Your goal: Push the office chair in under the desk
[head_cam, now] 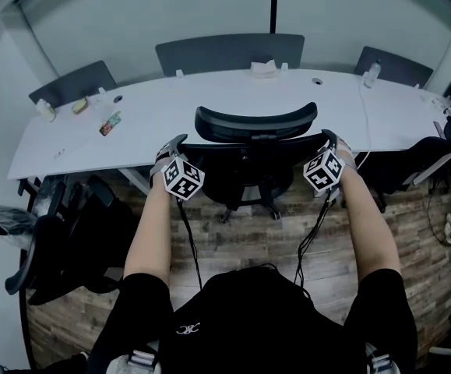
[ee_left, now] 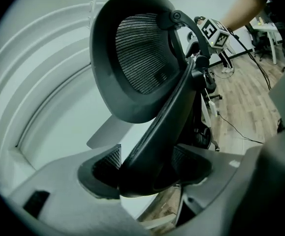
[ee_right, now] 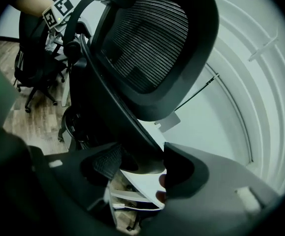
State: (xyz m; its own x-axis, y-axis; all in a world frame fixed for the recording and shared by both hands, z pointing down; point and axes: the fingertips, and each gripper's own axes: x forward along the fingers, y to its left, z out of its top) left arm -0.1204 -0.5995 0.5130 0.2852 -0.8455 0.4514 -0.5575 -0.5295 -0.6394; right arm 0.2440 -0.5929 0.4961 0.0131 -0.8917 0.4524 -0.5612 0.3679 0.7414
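The black mesh office chair [head_cam: 256,127] stands with its seat tucked beneath the long white desk [head_cam: 209,104]; headrest and back top show in front of the desk edge. My left gripper [head_cam: 174,145] is at the left edge of the chair back, and my right gripper [head_cam: 330,139] at the right edge. In the left gripper view the back's black frame [ee_left: 157,127] runs down between the left gripper [ee_left: 144,163] pads, which stand wide without visibly pressing it. In the right gripper view the frame [ee_right: 117,117] sits between the right gripper [ee_right: 137,163] pads, which close on it.
Another black chair [head_cam: 61,240] stands at my left and one [head_cam: 412,166] at my right. Grey chairs [head_cam: 229,53] line the desk's far side. A tissue box [head_cam: 264,68], a bottle [head_cam: 371,72] and small items [head_cam: 110,123] lie on the desk. Cables trail over the wood floor [head_cam: 287,240].
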